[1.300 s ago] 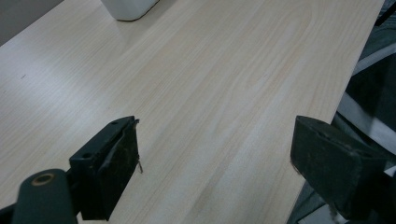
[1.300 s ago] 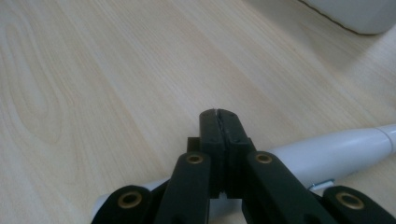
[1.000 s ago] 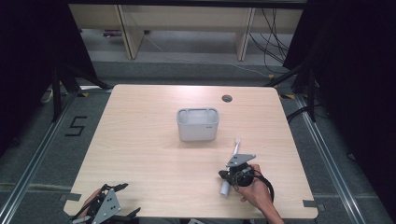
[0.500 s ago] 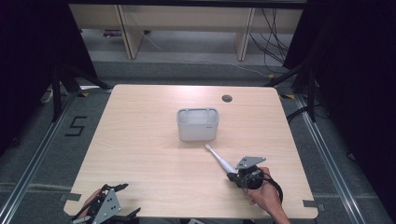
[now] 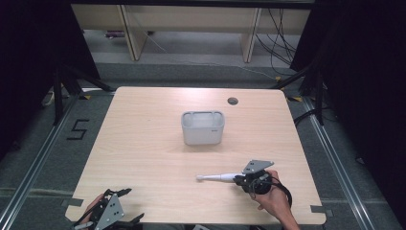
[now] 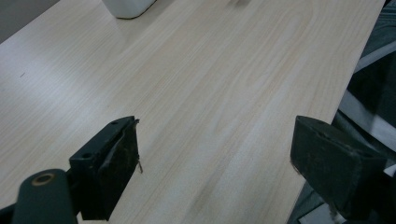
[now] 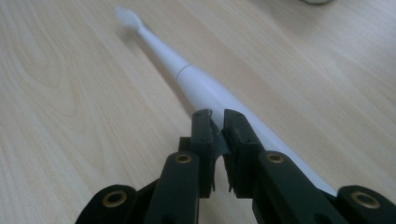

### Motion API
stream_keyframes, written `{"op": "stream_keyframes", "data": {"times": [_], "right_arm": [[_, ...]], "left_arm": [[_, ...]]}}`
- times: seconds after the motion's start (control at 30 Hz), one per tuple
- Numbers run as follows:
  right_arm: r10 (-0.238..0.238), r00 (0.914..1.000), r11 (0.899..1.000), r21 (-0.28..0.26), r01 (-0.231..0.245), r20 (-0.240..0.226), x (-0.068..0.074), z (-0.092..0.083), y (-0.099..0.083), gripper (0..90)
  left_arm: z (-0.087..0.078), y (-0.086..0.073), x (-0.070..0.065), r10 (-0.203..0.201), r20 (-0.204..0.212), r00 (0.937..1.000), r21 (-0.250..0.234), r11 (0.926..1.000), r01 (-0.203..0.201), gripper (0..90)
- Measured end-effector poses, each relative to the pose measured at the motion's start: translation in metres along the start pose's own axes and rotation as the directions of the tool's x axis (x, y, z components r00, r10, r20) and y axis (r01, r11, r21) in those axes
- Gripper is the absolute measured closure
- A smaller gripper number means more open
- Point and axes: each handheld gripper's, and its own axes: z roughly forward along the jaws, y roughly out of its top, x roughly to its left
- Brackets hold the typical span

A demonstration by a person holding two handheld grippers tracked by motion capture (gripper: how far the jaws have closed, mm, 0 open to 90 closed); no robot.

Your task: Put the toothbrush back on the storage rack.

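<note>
In the high view, the white electric toothbrush (image 5: 218,178) lies flat on the wooden surface (image 5: 143,143), in its near right part. Its brush head points toward nine o'clock, and its handle end runs to three o'clock, under the right claw (image 5: 246,178). A hand (image 5: 273,201) holds that claw from about five o'clock. The grey tub (image 5: 203,127) stands well apart, at about eleven o'clock from the toothbrush. The left claw (image 5: 125,191) rests at the near left corner of the surface, at about eight o'clock from the toothbrush and far from it.

In the left gripper view, the left claw (image 6: 212,158) is spread wide, with bare surface (image 6: 210,84) between its jaws. A corner of the tub (image 6: 128,7) shows at about eleven o'clock.

In the right gripper view, the right claw (image 7: 217,123) has its jaws nearly pressed together, with a thin gap between them; they have just been opening slightly. The tips sit on top of the toothbrush (image 7: 201,86), whose handle passes beneath them toward five o'clock while its head points to eleven o'clock. Whether the pads grip the handle I cannot tell.
</note>
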Motion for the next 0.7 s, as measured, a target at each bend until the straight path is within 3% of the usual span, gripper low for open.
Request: {"op": "stream_keyframes", "data": {"times": [0.03, 0.17, 0.2, 0.33, 0.67, 0.7], "right_arm": [[0.033, 0.9994, 0.999, 0.02, -0.033, 0.008, 0.003, -0.003, 0.002, 82.1], [-0.013, 0.9997, 1.0, 0.004, 0.013, 0.019, 0.001, -0.004, 0.005, 79.1], [0.013, 0.9996, 1.0, 0.016, -0.013, 0.026, 0.001, -0.004, 0.005, 77.7], [-0.034, 0.9992, 0.999, 0.04, 0.033, 0.02, -0.002, -0.007, 0.008, 72.9], [-0.028, 0.9989, 0.999, 0.037, 0.027, 0.038, -0.004, -0.008, 0.012, 68.8], [-0.041, 0.9986, 0.998, 0.052, 0.039, 0.034, -0.005, -0.008, 0.013, 63.6]], "left_arm": [[0.0, 0.0, 0.0, -0.001, 0.0, 1.0, -0.002, 1.0, 0.001, 14.9], [0.0, 0.0, 0.0, 0.0, 0.001, 1.0, -0.001, 1.0, 0.0, 14.9], [0.0, 0.0, 0.0, -0.001, 0.002, 1.0, -0.002, 1.0, 0.001, 14.9], [0.0, 0.0, 0.0, 0.001, 0.0, 1.0, 0.0, 1.0, -0.001, 14.9], [-0.001, 0.001, -0.001, -0.014, 0.004, 0.9999, -0.001, 0.9999, 0.014, 14.9], [-0.001, 0.0, -0.001, -0.014, 0.004, 0.9999, 0.0, 0.9999, 0.014, 14.9]]}}
